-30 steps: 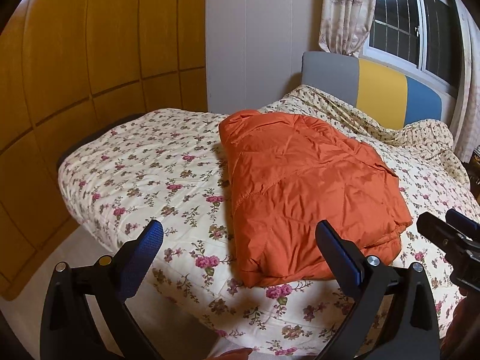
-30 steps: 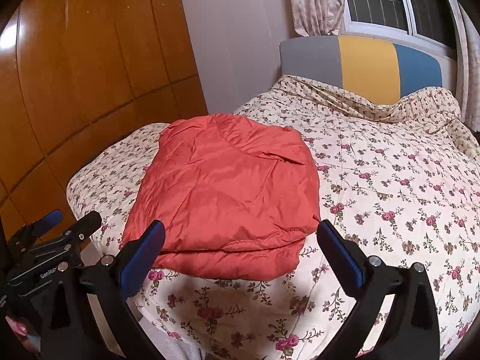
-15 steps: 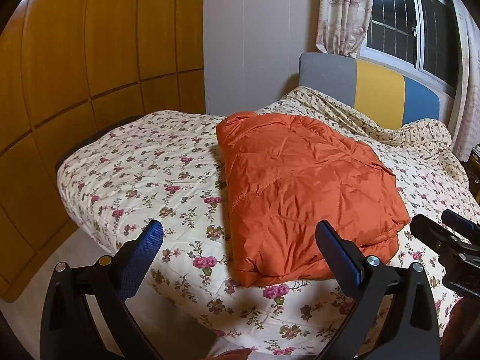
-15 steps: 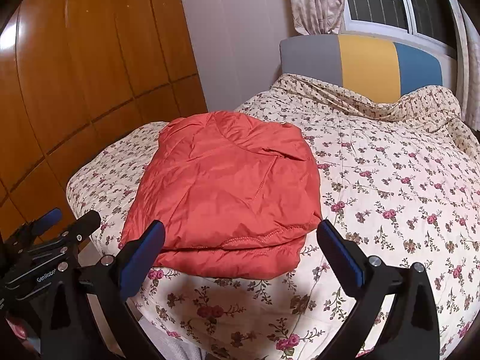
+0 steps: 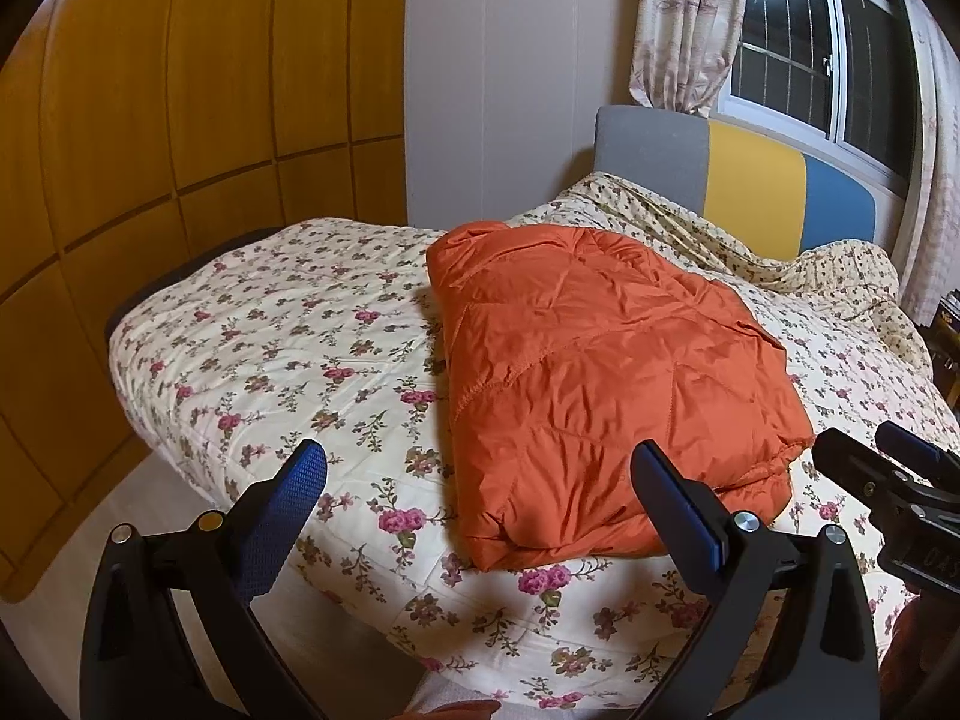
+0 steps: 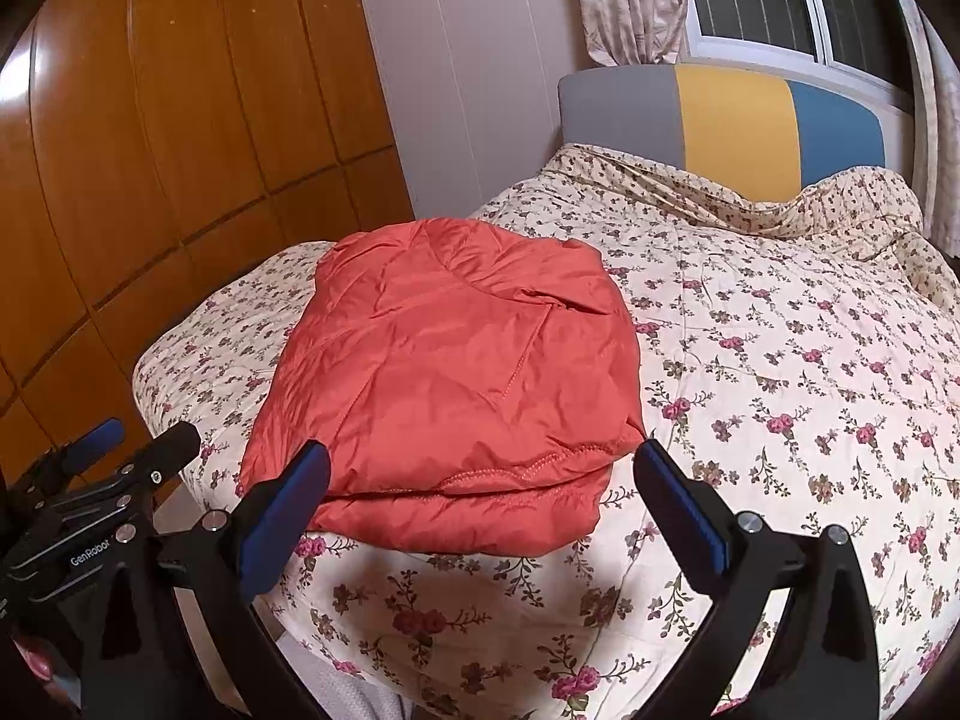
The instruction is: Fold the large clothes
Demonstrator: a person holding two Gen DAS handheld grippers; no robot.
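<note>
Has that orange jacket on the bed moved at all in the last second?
No. The orange jacket lies folded on the same flowers of the floral bedspread near the bed's foot corner; only the cameras drifted slightly. Neither open gripper touches it.

We can read just one word. In the right wrist view, the left gripper (image 6: 129, 441) shows at the left edge, and white letters on its black side bar spell "GenRobot". In the left wrist view, the right gripper (image 5: 882, 450) shows at the right edge with faint raised letters on its black body, maybe "GAS", but they are too dim for us to be sure.
</note>
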